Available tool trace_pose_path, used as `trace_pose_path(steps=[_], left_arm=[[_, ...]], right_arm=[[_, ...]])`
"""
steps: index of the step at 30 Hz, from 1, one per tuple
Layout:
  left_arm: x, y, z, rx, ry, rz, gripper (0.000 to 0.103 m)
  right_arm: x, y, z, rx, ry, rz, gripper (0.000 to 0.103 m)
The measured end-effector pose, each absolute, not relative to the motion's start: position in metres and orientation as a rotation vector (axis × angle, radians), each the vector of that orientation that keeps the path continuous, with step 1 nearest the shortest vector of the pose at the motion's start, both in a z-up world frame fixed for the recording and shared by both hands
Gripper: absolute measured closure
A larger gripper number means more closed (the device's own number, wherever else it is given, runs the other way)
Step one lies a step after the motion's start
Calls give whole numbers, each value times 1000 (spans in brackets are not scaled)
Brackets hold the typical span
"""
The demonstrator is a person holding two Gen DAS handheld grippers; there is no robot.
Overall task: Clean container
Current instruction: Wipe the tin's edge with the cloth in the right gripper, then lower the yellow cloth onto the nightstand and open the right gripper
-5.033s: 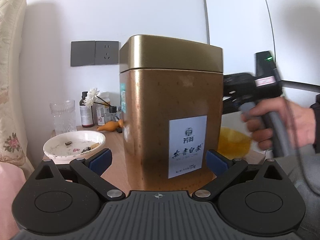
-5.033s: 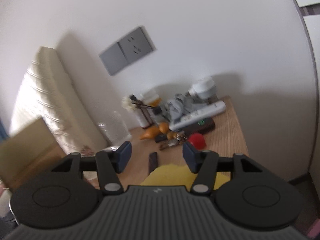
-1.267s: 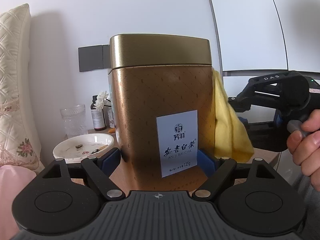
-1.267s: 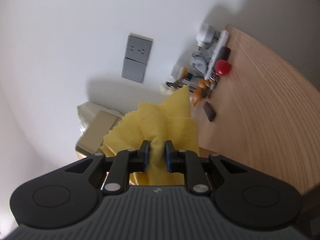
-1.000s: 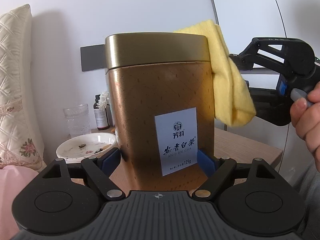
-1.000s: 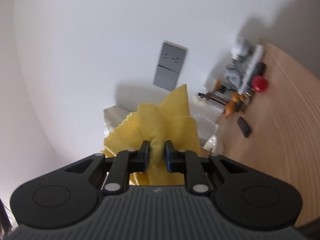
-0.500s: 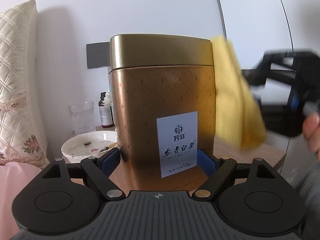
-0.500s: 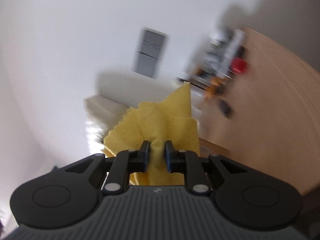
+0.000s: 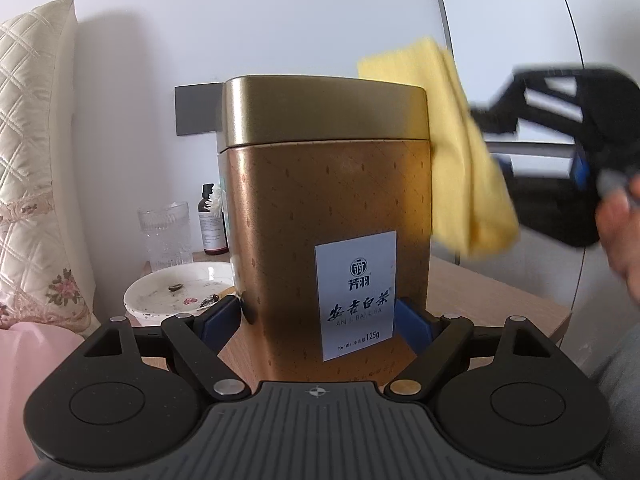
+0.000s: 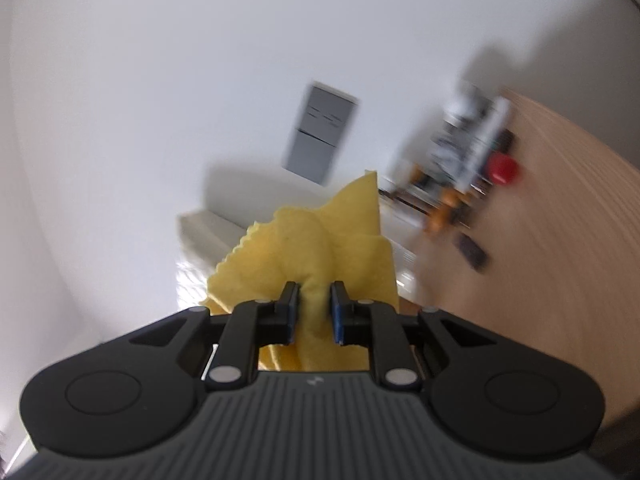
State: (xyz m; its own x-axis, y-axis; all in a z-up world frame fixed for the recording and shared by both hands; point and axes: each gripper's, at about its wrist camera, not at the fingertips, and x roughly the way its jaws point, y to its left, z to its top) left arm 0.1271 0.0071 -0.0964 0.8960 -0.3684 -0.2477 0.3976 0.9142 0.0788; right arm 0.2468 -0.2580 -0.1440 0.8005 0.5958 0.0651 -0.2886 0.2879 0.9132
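The tall, rounded-square bronze metal tea tin (image 9: pixel 324 216) with a gold lid stands upright on the light wooden table (image 9: pixel 480 292); its white label reads "AN JI BAI CHA" and "125g". The left gripper (image 9: pixel 320 318) clamps its base between blue pads. The right gripper (image 10: pixel 313 310) pinches a soft yellow cloth (image 9: pixel 464 168) with a zigzag edge against the tin's upper right side.

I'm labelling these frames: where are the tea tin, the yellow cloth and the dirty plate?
tea tin (image 9: pixel 320 200), left wrist view, bronze front wall above the label.
yellow cloth (image 9: pixel 468 176), left wrist view, its hanging fold.
dirty plate (image 9: pixel 138 300), left wrist view, its near-left rim.
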Motion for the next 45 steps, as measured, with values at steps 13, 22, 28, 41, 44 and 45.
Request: trace_pose_path(steps=[13,22,28,41,44,45], left_arm=[[86,-2,-86,133,226,-394,16],[55,-4,-76,132,228,-396,16],[40,-5,-74,128,230,-397,16],[31,-4,-65,109,184,-404,13],[22,-4,-62,98,196,-399,13],[19,-5,-61,100,199,-394,13]], right_arm=[[258,-258,-172,1139,436,507,85],[266,-261,-126,1115,319,626,83],[261,-266,-169,1164,441,550,82],[253,-250,-110,389,463,297,82],[258,-240,-117,273,532,251,82],[257,-233,-119,200,538,232,82]])
